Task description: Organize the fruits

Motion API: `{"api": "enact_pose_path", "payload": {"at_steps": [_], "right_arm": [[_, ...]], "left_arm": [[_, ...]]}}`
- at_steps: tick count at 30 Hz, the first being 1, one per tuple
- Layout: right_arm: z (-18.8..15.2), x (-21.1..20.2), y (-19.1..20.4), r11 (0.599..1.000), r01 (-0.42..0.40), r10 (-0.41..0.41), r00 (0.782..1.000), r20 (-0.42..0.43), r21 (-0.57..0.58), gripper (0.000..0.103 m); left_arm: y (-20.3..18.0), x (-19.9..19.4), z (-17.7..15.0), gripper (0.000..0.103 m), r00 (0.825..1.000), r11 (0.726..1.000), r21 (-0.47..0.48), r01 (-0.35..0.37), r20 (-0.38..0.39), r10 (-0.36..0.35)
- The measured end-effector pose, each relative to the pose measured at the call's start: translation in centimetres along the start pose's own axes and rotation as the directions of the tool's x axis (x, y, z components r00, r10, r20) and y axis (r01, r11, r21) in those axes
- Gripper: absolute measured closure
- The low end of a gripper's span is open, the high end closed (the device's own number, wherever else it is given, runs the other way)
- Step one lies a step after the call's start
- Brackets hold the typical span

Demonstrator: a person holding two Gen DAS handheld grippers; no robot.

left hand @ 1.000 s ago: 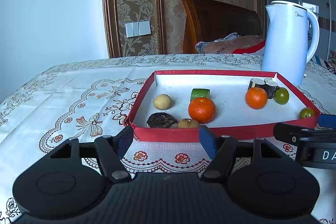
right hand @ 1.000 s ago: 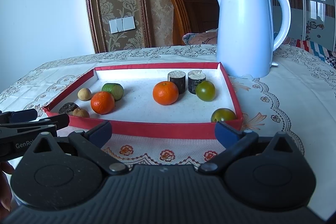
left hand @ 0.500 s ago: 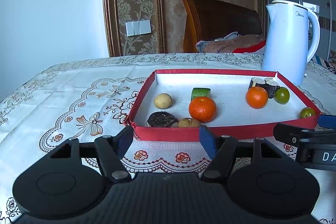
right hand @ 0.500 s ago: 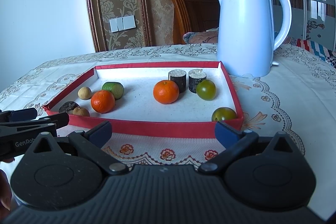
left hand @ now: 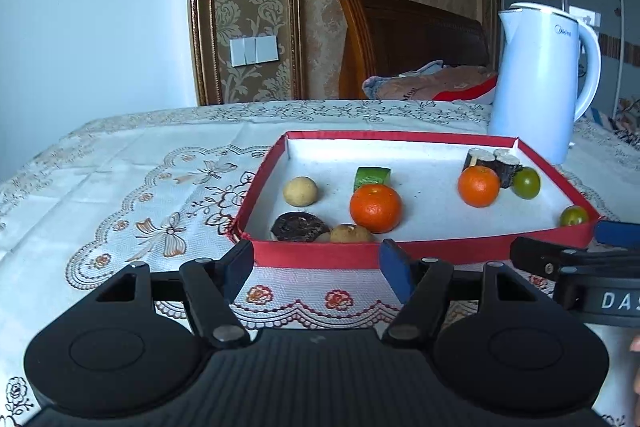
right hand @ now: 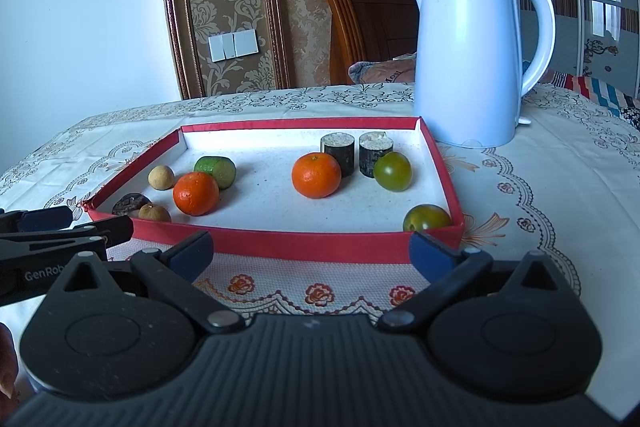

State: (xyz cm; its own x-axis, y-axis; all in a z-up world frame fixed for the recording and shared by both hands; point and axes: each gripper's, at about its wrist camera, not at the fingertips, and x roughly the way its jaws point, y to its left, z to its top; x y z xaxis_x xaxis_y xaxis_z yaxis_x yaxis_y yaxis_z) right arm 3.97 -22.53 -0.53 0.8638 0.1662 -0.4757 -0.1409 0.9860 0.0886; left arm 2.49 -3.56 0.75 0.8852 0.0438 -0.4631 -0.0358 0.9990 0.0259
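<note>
We held the left gripper (left hand: 316, 263) partly open and the right gripper (right hand: 312, 251) wider, both empty, just short of the red tray's (right hand: 280, 245) near wall. Inside lay 2 oranges (right hand: 196, 193), 2 green fruits (right hand: 393, 171) and 2 dark rolls (right hand: 338, 154). Only the right view showed the kettle's (right hand: 468, 55) base.

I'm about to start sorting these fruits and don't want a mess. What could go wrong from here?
The oranges and green fruits are round and could roll when nudged. The right orange touches the dark cylinders, so grabbing it may topple one. The right tongs reaching toward the tray's far corner pass near the kettle, which might get bumped.
</note>
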Motion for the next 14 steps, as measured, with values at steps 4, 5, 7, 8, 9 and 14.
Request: {"api": "enact_pose_path", "payload": {"at_steps": [4, 5, 7, 8, 9, 14], "right_arm": [[0.0, 0.0, 0.0, 1.0, 0.0, 0.0, 1.0, 0.0, 0.0, 0.0], [0.0, 0.0, 0.0, 1.0, 0.0, 0.0, 1.0, 0.0, 0.0, 0.0], [0.0, 0.0, 0.0, 1.0, 0.0, 0.0, 1.0, -0.001, 0.0, 0.0], [0.0, 0.0, 0.0, 1.0, 0.0, 0.0, 1.0, 0.0, 0.0, 0.0], [0.0, 0.0, 0.0, 1.0, 0.0, 0.0, 1.0, 0.0, 0.0, 0.0], [-0.1, 0.1, 0.1, 1.0, 0.0, 0.0, 1.0, -0.001, -0.004, 0.0]], "left_arm": [[0.1, -0.3, 0.0, 0.034, 1.0, 1.0, -0.01, 0.025, 0.017, -0.025], [0.1, -0.4, 0.0, 0.034, 0.999, 0.999, -0.011, 0.032, 0.024, -0.032], [0.2, -0.7, 0.1, 0.034, 0.997, 0.998, -0.018, 0.066, 0.033, -0.066], [0.4, -0.8, 0.2, 0.034, 0.995, 0.995, -0.033, 0.094, 0.037, -0.093], [0.5, -1.0, 0.2, 0.034, 0.994, 0.994, -0.047, 0.099, 0.052, -0.096], [0.9, -1.4, 0.3, 0.034, 0.992, 0.994, -0.077, 0.082, 0.101, -0.074]]}}
